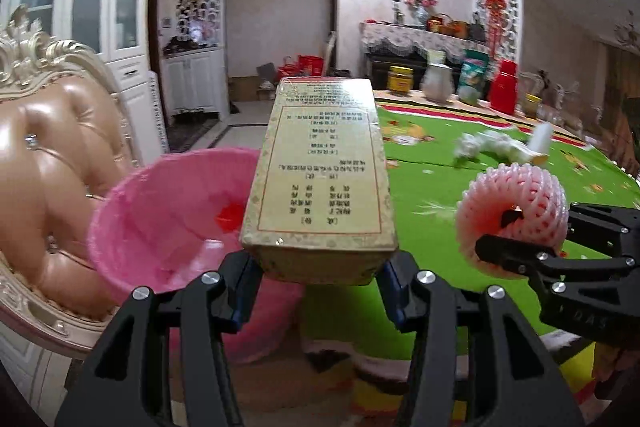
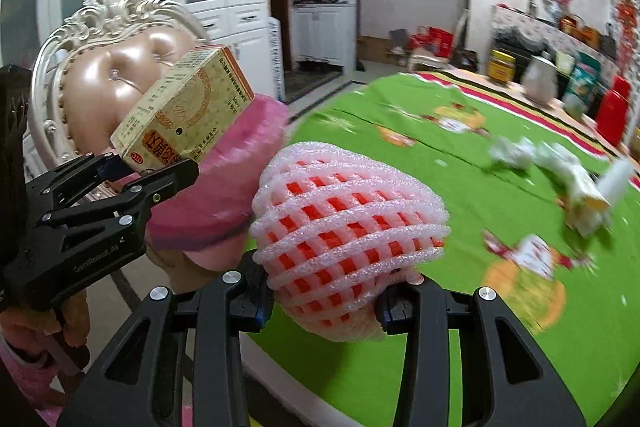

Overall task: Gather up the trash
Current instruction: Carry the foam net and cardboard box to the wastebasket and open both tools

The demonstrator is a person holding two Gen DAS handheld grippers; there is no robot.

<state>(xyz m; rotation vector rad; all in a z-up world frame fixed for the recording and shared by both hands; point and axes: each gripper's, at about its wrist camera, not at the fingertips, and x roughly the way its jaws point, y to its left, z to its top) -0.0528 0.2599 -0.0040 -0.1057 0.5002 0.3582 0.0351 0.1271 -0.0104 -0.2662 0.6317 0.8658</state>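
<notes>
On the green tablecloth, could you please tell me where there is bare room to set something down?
The green tablecloth is bare from its near edge up to the crumpled white wrappers, and again beyond them up to the striped border. It is crowded along the far edge: yellow jar, white jug, green bag, red box.

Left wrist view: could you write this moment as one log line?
left gripper: shut on yellow carton | right gripper: shut on foam fruit net | pink-lined bin: beside table
</notes>
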